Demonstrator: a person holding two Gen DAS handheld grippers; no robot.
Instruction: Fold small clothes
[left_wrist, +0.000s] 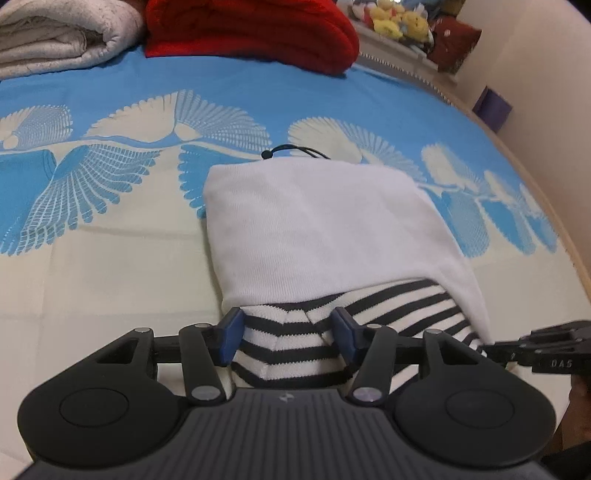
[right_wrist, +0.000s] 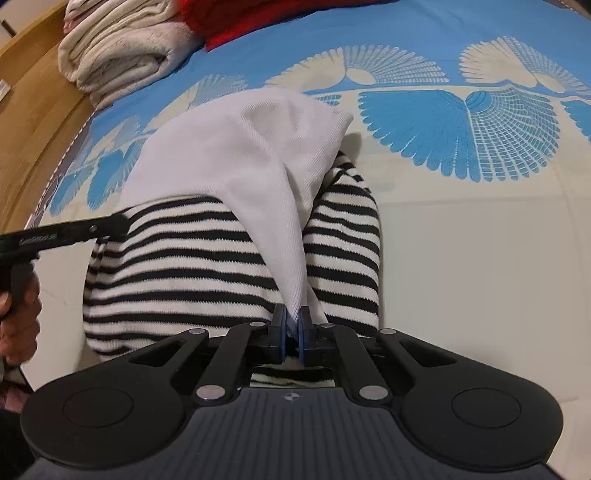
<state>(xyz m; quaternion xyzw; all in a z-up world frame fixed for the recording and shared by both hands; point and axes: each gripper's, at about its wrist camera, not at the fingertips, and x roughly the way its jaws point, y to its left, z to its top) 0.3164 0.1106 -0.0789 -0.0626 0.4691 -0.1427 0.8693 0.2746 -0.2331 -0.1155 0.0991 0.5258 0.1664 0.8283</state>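
Striped knit garment (right_wrist: 221, 266) lies on bed (left_wrist: 110, 280), white fabric (left_wrist: 314, 229) draped over it. Looks soft, light, floppy; grip at hems/corners. Left claw (left_wrist: 286, 338) spread astride striped edge. Right claw (right_wrist: 291, 325) pinching white corner.

From my remote station I saw a bed spread with a blue-and-cream feather-patterned bedsheet (left_wrist: 110, 229). At its far end lay a rolled cream blanket (left_wrist: 55, 33) beside a red blanket (left_wrist: 251, 33). Yellow plush toys (left_wrist: 402, 20) crowded a ledge beyond, near a purple box (left_wrist: 493, 107).
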